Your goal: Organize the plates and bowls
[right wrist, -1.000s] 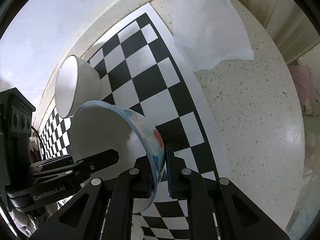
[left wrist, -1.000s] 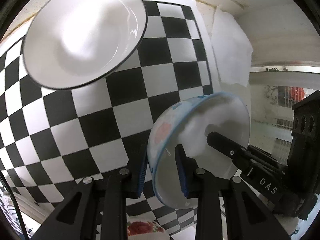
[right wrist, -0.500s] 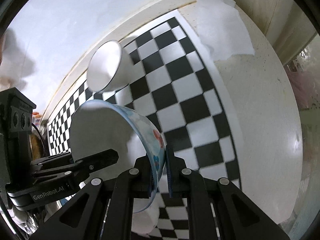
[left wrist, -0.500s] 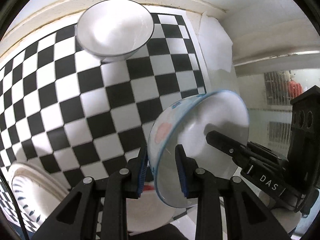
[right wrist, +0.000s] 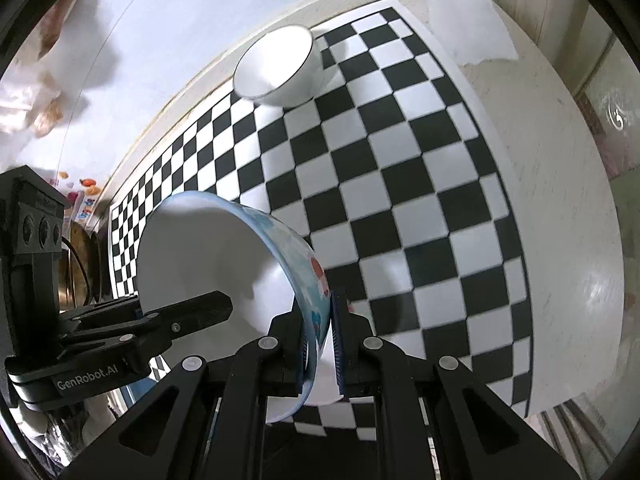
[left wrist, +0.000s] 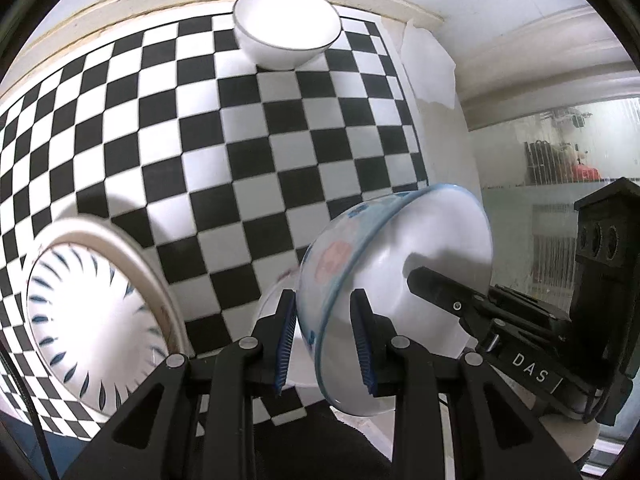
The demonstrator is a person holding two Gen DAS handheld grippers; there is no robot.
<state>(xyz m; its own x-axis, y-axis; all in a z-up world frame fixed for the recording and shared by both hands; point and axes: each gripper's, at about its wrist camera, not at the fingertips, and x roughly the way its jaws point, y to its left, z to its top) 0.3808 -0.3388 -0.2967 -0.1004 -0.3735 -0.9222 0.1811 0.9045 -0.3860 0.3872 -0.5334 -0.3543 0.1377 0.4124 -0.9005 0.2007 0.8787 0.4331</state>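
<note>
Both grippers, left [left wrist: 325, 334] and right [right wrist: 319, 342], stay clamped on opposite rims of the blue-rimmed flowered white bowl [left wrist: 404, 276], lifting it clear of the checkered mat [left wrist: 240, 152] as the plain white bowl [left wrist: 286, 32] recedes and a blue-dashed plate [left wrist: 86, 320] appears, suggesting stacking comes next.

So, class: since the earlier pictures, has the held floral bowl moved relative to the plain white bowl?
Yes. The floral bowl has pulled back from the white bowl, which now looks farther off.
</note>
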